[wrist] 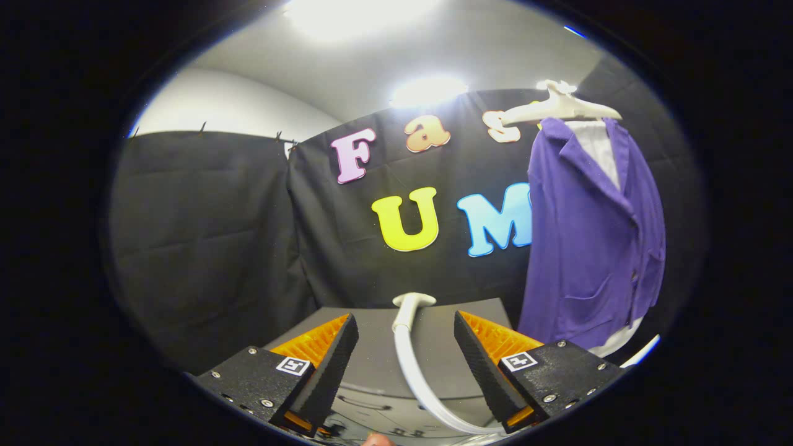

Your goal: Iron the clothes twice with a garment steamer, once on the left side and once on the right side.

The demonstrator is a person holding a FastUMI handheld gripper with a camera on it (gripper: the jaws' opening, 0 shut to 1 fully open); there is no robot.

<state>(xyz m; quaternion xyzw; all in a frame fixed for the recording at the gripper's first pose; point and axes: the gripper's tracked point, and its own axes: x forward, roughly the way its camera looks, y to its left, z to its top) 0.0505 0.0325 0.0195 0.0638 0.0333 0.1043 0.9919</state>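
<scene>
While the hand-held gripper [406, 337] stands with its fingers wide apart and holding nothing, the white steamer wand [409, 347] lies between them on the grey tabletop [372, 353]. A skewed closure could roll it aside. Its hose may drag. The purple jacket [588, 235] hangs well beyond, rightward.
</scene>
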